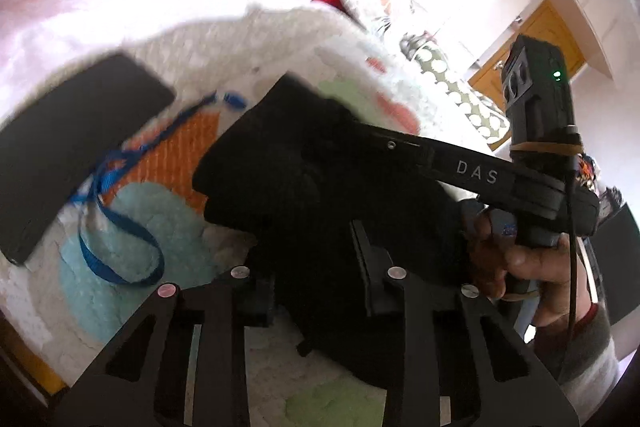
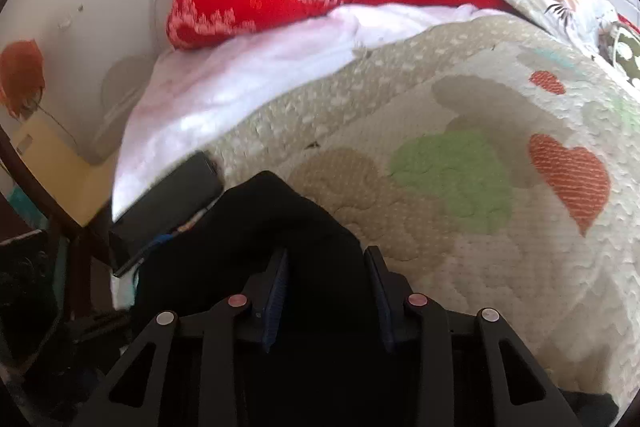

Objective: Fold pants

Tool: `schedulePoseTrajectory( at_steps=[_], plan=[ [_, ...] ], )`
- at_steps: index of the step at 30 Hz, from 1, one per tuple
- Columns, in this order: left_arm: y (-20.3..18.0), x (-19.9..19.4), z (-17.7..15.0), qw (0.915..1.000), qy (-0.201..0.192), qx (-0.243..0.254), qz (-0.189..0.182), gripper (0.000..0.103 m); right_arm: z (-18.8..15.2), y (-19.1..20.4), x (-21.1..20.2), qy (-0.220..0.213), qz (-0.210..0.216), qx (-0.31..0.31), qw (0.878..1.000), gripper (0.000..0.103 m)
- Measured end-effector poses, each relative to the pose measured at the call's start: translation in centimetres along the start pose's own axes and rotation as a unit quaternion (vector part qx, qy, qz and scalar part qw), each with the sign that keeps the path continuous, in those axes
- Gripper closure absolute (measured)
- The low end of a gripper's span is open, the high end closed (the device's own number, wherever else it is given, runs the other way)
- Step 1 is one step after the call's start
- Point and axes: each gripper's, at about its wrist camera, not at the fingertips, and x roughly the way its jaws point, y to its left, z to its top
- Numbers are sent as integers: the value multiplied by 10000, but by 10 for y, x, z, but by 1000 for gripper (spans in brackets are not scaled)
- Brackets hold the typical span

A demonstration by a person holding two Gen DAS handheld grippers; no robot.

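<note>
We have the black pants (image 2: 280,227) bunched on the bed (image 2: 520,267), near its left edge, cloth between both claws; we cannot tell if either grips. Loose holds would spoil the fold.

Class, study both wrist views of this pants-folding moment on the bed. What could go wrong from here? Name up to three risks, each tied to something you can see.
1. The blue strap lies looped right beside the black pants; a gripper could snag it and drag it into the fold.
2. The dark phone rests near the bed's edge, close to the pants; tugged fabric might nudge it off.
3. The quilt is soft and bumpy, so the fold may bunch.
</note>
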Motion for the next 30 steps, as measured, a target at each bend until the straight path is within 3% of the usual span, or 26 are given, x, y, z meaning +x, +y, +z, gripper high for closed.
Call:
schedulePoseTrajectory(
  at_steps=[3, 5, 8, 11, 14, 17, 19, 21, 23, 24, 27, 30],
  plan=[
    [-25, -23, 4, 9975, -354, 570, -215, 85, -4, -11, -37, -371, 5, 512, 9980, 65],
    [-52, -34, 4, 9911, -576, 1158, -318, 85, -13, -19, -72, -708, 32, 796, 9943, 52],
    [-102, -39, -11, 9699, -724, 2267, -515, 85, -34, -30, -122, -1121, 177, 1141, 9870, 47],
    [-150, -27, -40, 9420, -454, 3168, -1007, 85, -60, -46, -164, -1320, 183, 1610, 9779, 31],
    [-172, -5, -61, 9275, 171, 3444, -1440, 85, -94, -70, -193, -1442, 399, 2240, 9630, 28],
    [-171, 16, -74, 9283, 727, 3272, -1611, 86, -135, -98, -202, -1605, 647, 2966, 9392, 24],
    [-169, 15, -77, 9287, 762, 3275, -1564, 85, -153, -107, -196, -1484, 709, 3287, 9300, 24],
    [-162, 5, -73, 9276, 753, 3293, -1597, 75, -173, -115, -191, -1451, 808, 3527, 9209, 24],
    [-157, -8, -68, 9236, 709, 3283, -1846, 41, -183, -117, -186, -1468, 952, 3656, 9142, 24],
    [-157, -16, -67, 9212, 604, 3266, -2028, 18, -187, -117, -185, -1505, 1130, 3673, 9109, 24],
    [-157, -17, -63, 9197, 602, 3219, -2167, 15, -189, -114, -188, -1599, 1320, 3678, 9065, 23],
    [-145, -14, -62, 9273, 706, 3098, -1980, 15, -184, -108, -189, -1678, 1131, 3525, 9137, 21]
  ],
)
